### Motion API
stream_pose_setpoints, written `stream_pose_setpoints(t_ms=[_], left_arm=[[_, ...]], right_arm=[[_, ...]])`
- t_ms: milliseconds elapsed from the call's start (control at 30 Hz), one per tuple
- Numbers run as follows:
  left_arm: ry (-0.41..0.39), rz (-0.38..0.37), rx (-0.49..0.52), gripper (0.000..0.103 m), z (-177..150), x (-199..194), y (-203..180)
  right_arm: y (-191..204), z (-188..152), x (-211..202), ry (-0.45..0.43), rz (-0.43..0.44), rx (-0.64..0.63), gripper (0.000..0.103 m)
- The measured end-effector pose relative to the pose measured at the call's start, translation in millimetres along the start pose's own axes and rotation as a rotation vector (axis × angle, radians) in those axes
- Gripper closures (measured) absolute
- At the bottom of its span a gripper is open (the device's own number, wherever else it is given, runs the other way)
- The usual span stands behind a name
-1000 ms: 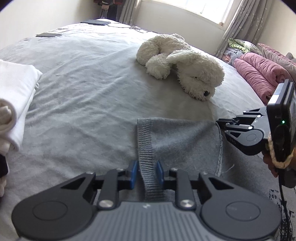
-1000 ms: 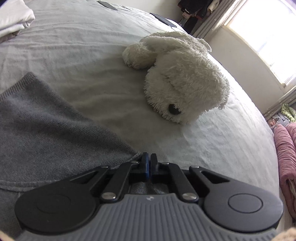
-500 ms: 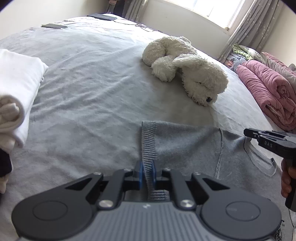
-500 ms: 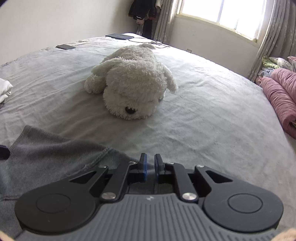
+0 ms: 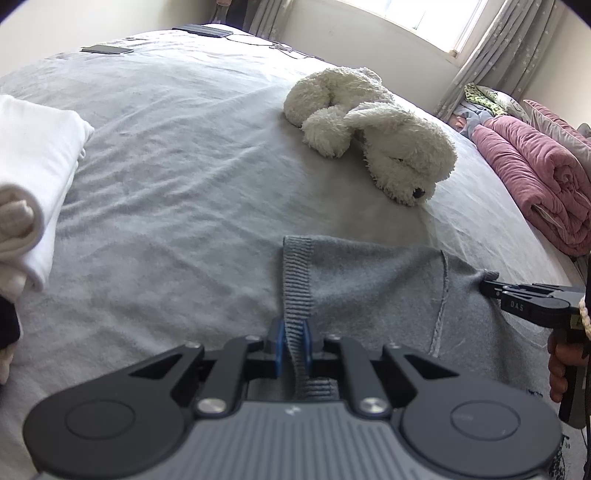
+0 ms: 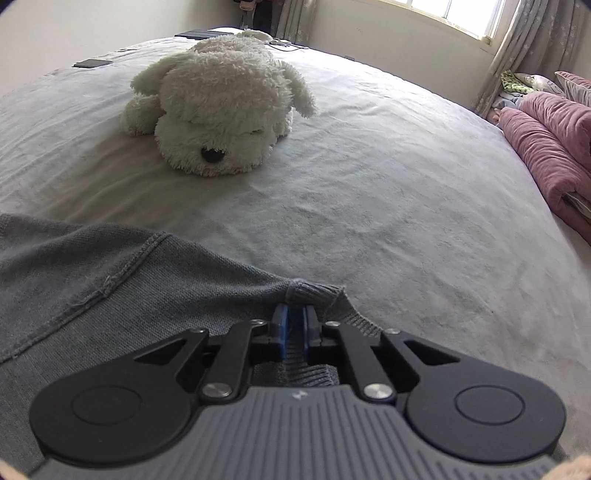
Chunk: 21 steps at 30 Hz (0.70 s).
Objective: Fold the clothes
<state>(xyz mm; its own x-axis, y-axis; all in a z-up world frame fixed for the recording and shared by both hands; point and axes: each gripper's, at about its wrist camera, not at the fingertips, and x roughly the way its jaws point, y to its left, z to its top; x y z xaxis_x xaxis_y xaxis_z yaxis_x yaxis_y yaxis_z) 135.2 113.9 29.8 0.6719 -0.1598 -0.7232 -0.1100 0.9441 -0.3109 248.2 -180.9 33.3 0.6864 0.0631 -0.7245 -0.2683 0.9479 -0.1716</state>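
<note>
— Where is the sweater?

— Near the bed's (image 5: 184, 177) front edge, spread flat on the grey sheet, lies the grey sweater (image 5: 369, 280). I hold it at two places. My left tool (image 5: 293, 345) is clamped on its ribbed band (image 5: 295, 273), which runs straight away from me between the blue pads (image 5: 279, 347).

— And your right tool?

— My right tool (image 6: 293, 328) has a ribbed corner of the same sweater (image 6: 147, 295) between its blue pads, and its jaws are closing, pressing on the knit. From the left view I see that tool (image 5: 491, 286) at the sweater's right side, with my hand (image 5: 561, 369) on its handle at the picture's right border.

— What else is on the bed?

— A white plush dog (image 5: 376, 133) lies towards the middle, well apart from the sweater, its nose pointing to the front right. Folded white clothes (image 5: 33, 162) sit stacked at the left edge. A dark phone (image 5: 107, 50) and a dark flat thing (image 5: 201, 30) lie at the far edge. A rolled pink blanket (image 5: 539, 177) sits off the right edge, and curtains (image 5: 484, 51) hang by the window beyond it.
</note>
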Motion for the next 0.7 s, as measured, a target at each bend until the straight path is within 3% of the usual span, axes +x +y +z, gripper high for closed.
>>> stream_pose_setpoints(t_ms=[133, 267, 367, 600, 700], left_arm=[[-0.002, -0.004, -0.010, 0.093, 1, -1, 1], [-0.002, -0.010, -0.010, 0.093, 1, -1, 1], [0.003, -0.012, -0.005, 0.093, 0, 0, 0], [0.020, -0.019, -0.028, 0.093, 3, 2, 6], [0.025, -0.024, -0.051, 0.093, 5, 2, 12]], right_arm=[[1, 2, -13, -0.057, -0.023, 0.018, 0.094], [11, 7, -21, -0.095, 0.042, 0.022, 0.091], [25, 8, 0, -0.017, 0.027, -0.021, 0.091], [44, 12, -5, -0.035, -0.044, 0.046, 0.087], [73, 4, -27, -0.060, 0.044, 0.022, 0.085]])
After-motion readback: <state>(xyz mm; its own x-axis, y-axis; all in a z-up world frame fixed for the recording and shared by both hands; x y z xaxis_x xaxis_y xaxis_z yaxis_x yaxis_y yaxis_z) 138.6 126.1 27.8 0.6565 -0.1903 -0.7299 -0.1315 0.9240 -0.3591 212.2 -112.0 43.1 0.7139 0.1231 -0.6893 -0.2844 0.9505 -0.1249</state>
